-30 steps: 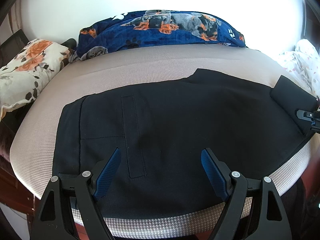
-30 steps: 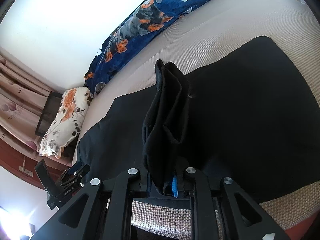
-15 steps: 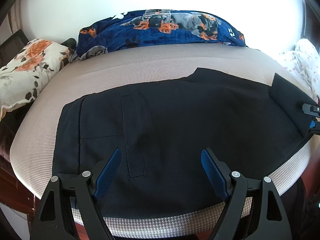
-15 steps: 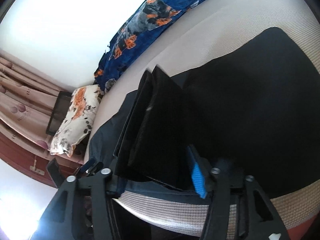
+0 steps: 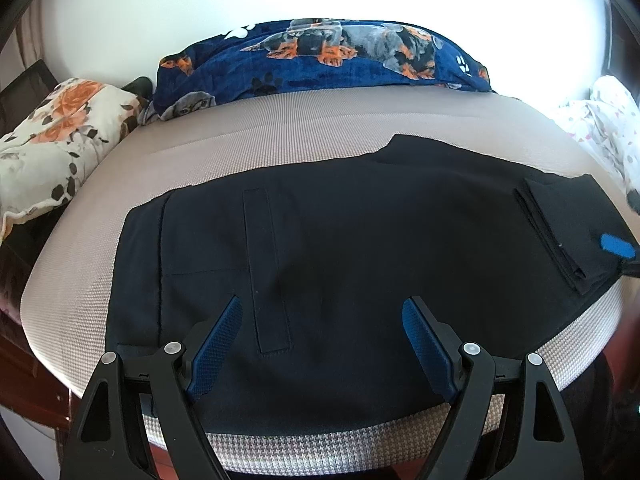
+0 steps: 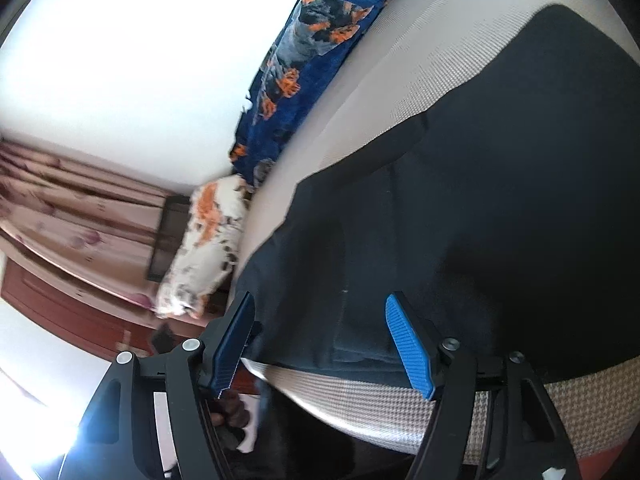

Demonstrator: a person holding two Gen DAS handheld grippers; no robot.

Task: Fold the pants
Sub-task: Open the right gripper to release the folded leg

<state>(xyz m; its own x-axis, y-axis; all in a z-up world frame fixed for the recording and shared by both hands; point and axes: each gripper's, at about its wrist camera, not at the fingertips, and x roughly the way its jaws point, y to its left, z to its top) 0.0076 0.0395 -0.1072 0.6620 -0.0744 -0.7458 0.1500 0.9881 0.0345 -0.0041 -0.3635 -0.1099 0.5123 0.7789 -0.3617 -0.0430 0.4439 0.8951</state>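
Both tongs apart over pants (image 5: 340, 240)

Setting: home bedroom. Evidence: beyond the left jaws a bed (image 5: 280, 136) with a beige woven cover; at its far edge a navy dog-print blanket (image 5: 320, 56) bunched against a plain white wall (image 5: 160, 8). Far left of the jaws, a floral pillow (image 5: 52, 128). Far right, white patterned bedding (image 5: 608, 120). Left of the right jaws: pink patterned curtains (image 6: 72, 208) and reddish-brown wooden furniture (image 6: 60, 312).
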